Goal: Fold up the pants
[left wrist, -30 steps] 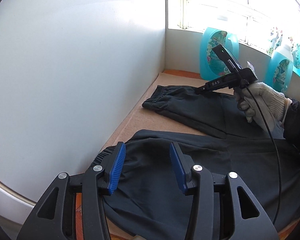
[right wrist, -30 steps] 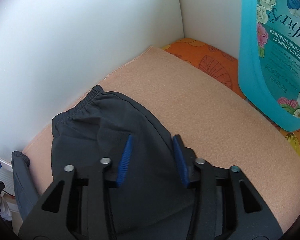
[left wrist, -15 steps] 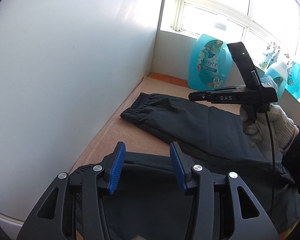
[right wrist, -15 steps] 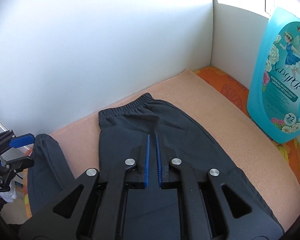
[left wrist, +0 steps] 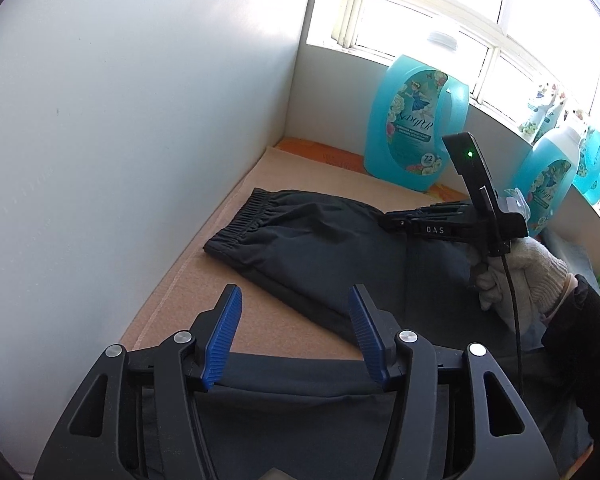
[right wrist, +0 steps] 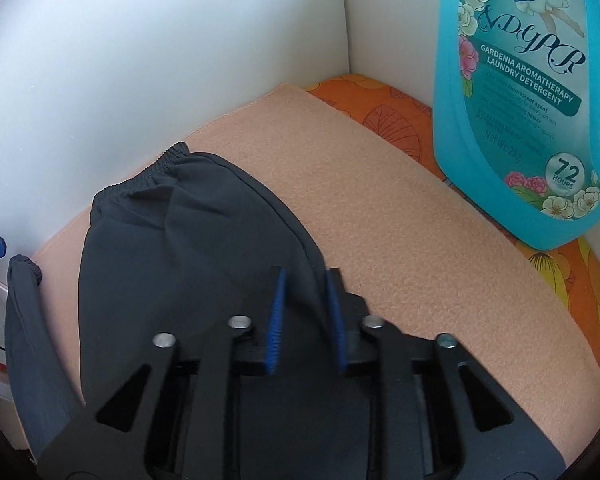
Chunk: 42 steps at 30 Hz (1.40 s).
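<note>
While the dark pants [left wrist: 300, 240] lie spread on the beige mat [right wrist: 380, 220], one leg runs towards the white wall [left wrist: 140, 120] with its elastic cuff nearest the corner, and another part of the cloth lies under the base of my left tongs [left wrist: 296, 294]. My right tongs [right wrist: 306, 276] stand narrow at the pants' far edge, and a raised fold of the dark cloth sits pinched between their blue pads. My right hand [left wrist: 516, 276], in a white knit glove, grips their handle above the cloth. My left tongs are opening, about half wide, and between the pads I see only bare mat and the leg's near edge, nothing gripped. An orange leaf-print cloth [right wrist: 380, 120] shows past the mat. On it stands a blue detergent bottle [right wrist: 520, 120] against the wall below the window [left wrist: 440, 8], and a second bottle [left wrist: 548, 184] stands further right.
</note>
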Available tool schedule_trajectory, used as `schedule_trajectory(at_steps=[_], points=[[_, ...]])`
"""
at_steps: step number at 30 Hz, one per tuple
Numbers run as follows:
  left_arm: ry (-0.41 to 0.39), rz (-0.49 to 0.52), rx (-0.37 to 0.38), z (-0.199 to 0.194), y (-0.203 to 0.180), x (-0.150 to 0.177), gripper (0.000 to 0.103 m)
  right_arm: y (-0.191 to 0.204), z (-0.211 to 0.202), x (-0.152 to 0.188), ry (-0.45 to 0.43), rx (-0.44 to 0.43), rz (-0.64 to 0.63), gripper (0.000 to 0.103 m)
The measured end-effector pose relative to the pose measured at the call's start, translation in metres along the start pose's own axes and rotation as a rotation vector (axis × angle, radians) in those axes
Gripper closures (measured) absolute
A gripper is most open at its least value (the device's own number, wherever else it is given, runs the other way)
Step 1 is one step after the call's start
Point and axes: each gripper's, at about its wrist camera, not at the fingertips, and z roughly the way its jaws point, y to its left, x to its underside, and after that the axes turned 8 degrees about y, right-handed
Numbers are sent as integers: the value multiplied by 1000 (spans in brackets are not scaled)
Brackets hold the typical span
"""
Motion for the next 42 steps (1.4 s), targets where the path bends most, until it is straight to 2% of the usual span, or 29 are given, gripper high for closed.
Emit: schedule_trajectory(at_steps=[4, 8, 13, 16, 18, 21, 22, 23, 24, 25, 29, 33, 34, 36, 37, 38, 42], points=[[34, -47, 48, 10, -2, -14, 48, 18, -26, 10, -69, -38, -15, 98], [48, -115, 114, 11, 3, -26, 48, 54, -56, 30, -118, -64, -82, 98], [72, -195, 210, 15, 4, -35, 48, 109, -70, 59, -123, -78, -190, 100], [125, -207, 254, 28, -2, -36, 47, 133, -65, 72, -108, -79, -227, 100], [145, -208, 233, 35, -7, -38, 45, 140, -64, 78, -116, -39, -246, 100], [137, -232, 212, 40, -5, -44, 45, 115, -75, 75, -128, -44, -176, 99], [133, -243, 206, 43, -5, -47, 45, 102, -82, 75, -145, -15, -146, 93], [133, -246, 201, 45, -4, -50, 45, 90, -85, 72, -158, 26, -129, 72], [134, -249, 197, 47, -3, -53, 45, 79, -87, 69, -162, 50, -119, 56], [137, -248, 198, 49, -2, -55, 45, 67, -87, 67, -156, 50, -114, 31], [170, -245, 195, 65, -7, -66, 45, 29, -77, 59, -103, 53, -71, 30], [202, -273, 198, 83, -10, -75, 45, 20, -60, 57, -60, -2, -61, 30], [210, -272, 200, 86, -12, -76, 45, 24, -57, 59, -59, -19, -69, 33], [222, -270, 196, 92, -15, -78, 45, 31, -49, 58, -39, -36, -85, 52], [231, -273, 198, 94, -17, -78, 45, 36, -45, 61, -22, -36, -84, 82], [243, -275, 203, 96, -19, -79, 45, 39, -43, 61, -17, -46, -81, 97], [280, -264, 218, 102, -29, -81, 45, 53, -52, 65, -67, -81, -88, 99]])
